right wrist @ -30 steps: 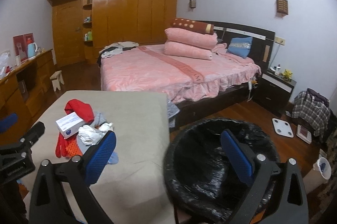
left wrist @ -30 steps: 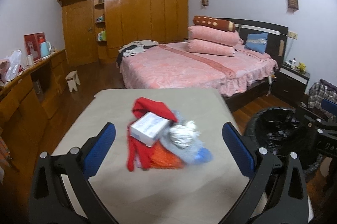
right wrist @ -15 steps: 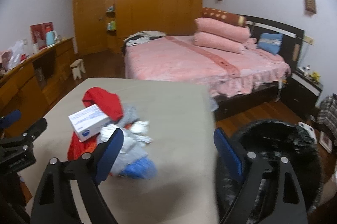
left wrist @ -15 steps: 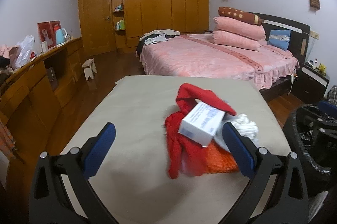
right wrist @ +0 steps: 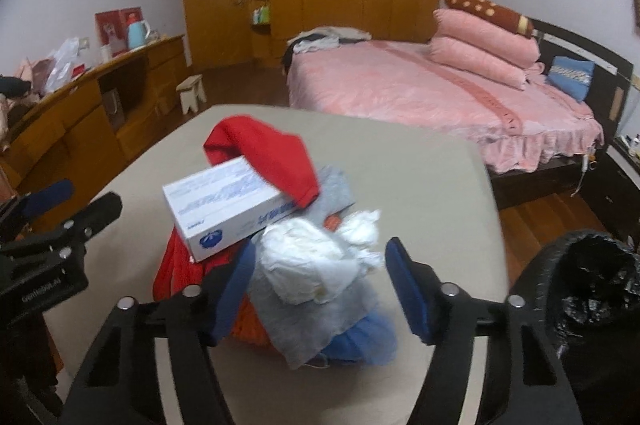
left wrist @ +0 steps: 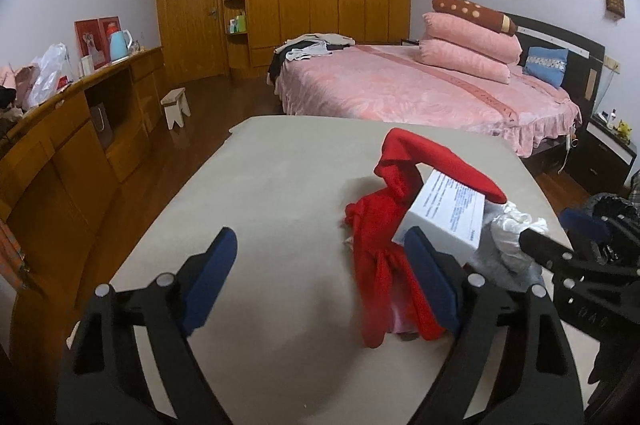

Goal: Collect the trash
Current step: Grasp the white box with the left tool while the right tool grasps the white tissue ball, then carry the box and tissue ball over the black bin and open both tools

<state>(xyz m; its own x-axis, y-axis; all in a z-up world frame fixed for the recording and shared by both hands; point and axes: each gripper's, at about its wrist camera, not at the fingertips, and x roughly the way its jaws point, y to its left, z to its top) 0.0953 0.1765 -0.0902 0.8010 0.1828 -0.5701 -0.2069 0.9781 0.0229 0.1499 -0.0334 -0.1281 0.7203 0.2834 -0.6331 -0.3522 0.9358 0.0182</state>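
A heap lies on the beige table (left wrist: 280, 193): a red cloth (left wrist: 384, 257), a white box (right wrist: 224, 213), crumpled white paper (right wrist: 312, 265), a grey cloth (right wrist: 320, 321) and a blue item (right wrist: 360, 345). My right gripper (right wrist: 320, 285) is open, its jaws to either side of the white paper, close above the heap. My left gripper (left wrist: 320, 281) is open and empty over bare table, left of the heap; its right finger is near the red cloth. The white box (left wrist: 448, 217) also shows in the left wrist view. A bin with a black bag (right wrist: 592, 289) stands to the right.
A pink bed (left wrist: 420, 93) stands behind the table. A wooden cabinet (left wrist: 80, 145) with a kettle and bags runs along the left wall. A small stool (left wrist: 176, 105) sits on the wooden floor. A nightstand (left wrist: 608, 153) is at far right.
Both grippers have swung left. The right gripper moved from over the bin to the heap, now straddling the white paper. The left gripper moved off the heap onto bare table.
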